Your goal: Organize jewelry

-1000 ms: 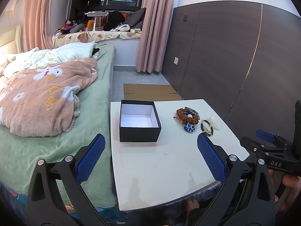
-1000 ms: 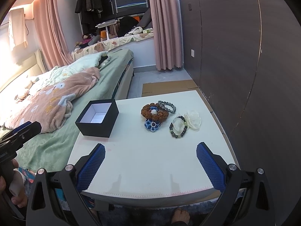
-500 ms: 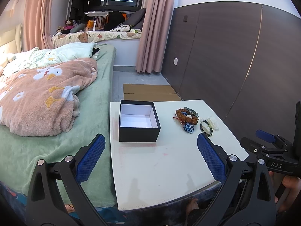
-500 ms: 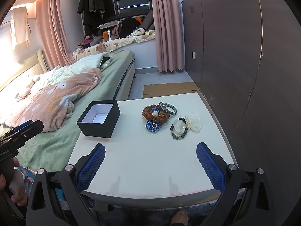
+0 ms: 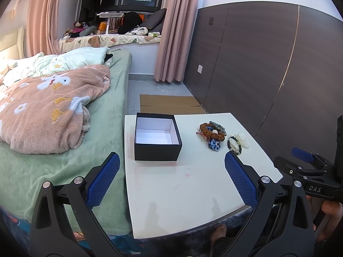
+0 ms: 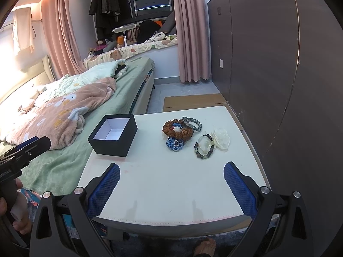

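An open black box (image 5: 157,139) with a white inside stands empty on the white table (image 5: 182,188), also in the right wrist view (image 6: 113,136). To its right lie a brown bead bracelet (image 6: 178,129), a grey bead bracelet (image 6: 193,123), a blue flower piece (image 6: 175,144), a dark bead bracelet (image 6: 204,146) and a white flower (image 6: 220,138). The cluster shows in the left wrist view (image 5: 211,130). My left gripper (image 5: 171,171) is open and empty near the table's front left. My right gripper (image 6: 171,177) is open and empty above the table's front edge.
A bed (image 5: 64,150) with a green sheet and a pink blanket (image 5: 47,107) runs along the table's left. A dark wall panel (image 6: 278,75) stands at the right. Flat cardboard (image 5: 169,103) lies on the floor behind the table.
Both grippers have drawn back slightly, so the table looks a little farther. Both stay open and empty. Nothing on the table has moved.
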Available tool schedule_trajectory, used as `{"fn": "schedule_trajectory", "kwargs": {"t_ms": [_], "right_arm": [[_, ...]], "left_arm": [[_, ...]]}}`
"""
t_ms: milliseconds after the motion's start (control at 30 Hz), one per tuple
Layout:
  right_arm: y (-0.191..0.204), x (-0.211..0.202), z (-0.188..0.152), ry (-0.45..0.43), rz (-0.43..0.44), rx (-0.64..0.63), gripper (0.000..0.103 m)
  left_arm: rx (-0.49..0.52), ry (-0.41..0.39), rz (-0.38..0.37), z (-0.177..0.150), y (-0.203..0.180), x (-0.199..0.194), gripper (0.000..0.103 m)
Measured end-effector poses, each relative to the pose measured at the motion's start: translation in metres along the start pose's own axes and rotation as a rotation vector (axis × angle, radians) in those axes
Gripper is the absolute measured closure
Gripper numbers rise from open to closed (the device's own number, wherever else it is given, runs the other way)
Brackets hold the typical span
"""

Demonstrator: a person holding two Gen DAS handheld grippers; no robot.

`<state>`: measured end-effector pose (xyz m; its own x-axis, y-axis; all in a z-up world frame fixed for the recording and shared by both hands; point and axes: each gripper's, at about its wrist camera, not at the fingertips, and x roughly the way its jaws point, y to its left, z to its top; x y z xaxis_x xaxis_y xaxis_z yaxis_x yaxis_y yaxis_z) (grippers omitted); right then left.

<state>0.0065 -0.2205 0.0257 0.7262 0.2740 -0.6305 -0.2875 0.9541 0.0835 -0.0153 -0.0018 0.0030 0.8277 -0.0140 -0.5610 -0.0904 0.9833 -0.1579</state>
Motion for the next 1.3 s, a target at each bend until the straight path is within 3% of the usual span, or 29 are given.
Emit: {"fn": "schedule_trajectory", "kwargs": {"t_ms": [433,600,833,1133,1300], "right_arm": [[-0.024,0.008,0.007,-0.012,0.012,0.097,0.008],[-0.040,0.006,0.031,-0.023,-0.004,0.169,0.008],[-0.049,-0.006,0.073,-0.037,-0.018,0.184,0.008],[-0.077,0.020,0.100,0.044,-0.018,0.283,0.021],[-0.089,0.041,0.112,0.084,-0.022,0.316,0.028]], "left_arm": [[-0.037,-0.016,-0.016,0.011,0.000,0.014,0.005],[-0.025,-0.021,-0.017,0.031,-0.017,0.025,0.005],[-0.042,0.009,-0.078,0.062,-0.032,0.043,0.006],[-0.092,0.097,-0.173,0.085,-0.046,0.081,0.022],[-0.111,0.140,-0.206,0.099,-0.050,0.104,0.024]]}}
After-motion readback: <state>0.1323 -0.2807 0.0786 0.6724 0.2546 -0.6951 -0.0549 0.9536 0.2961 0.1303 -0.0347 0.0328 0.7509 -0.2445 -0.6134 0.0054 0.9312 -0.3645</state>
